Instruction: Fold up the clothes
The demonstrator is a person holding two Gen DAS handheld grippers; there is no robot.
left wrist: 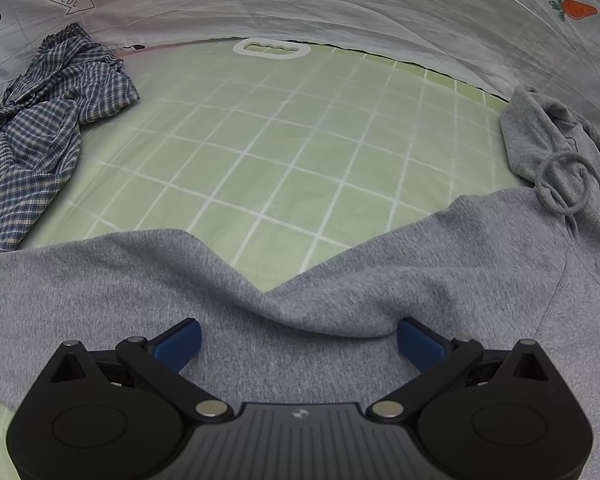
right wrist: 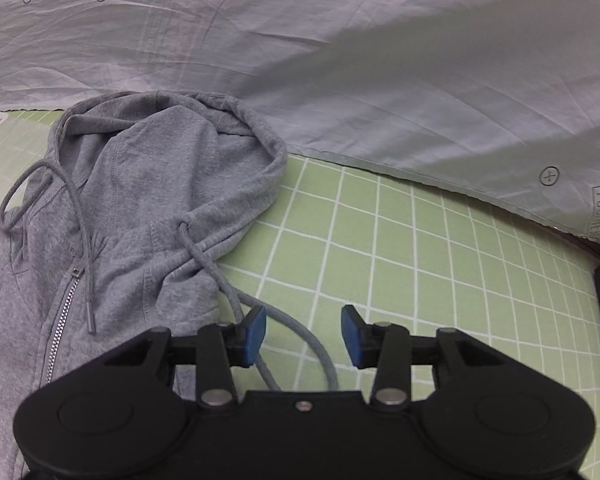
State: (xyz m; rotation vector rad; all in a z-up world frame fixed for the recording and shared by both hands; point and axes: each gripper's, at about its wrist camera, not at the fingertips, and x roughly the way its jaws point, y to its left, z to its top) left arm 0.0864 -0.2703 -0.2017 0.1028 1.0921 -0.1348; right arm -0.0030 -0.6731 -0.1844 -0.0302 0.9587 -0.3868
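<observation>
While a plaid shirt [left wrist: 40,128] lies crumpled at the far left of the green mat [left wrist: 284,148], the grey hoodie [left wrist: 228,280] sprawls across the mat's near side, hood [right wrist: 172,160] and zip [right wrist: 62,320] rightward. Left tongs [left wrist: 298,340] stand wide apart over its cloth, gripping nothing. Right tongs [right wrist: 304,336] are parted just right of the hood, a drawcord [right wrist: 300,336] running between them, unpinched.

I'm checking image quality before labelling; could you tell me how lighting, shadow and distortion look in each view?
Left wrist: even light, sharp, the green grid mat bowed by the fisheye. Right wrist: softer, a broad shadow across the grey sheet, dark corners.
</observation>
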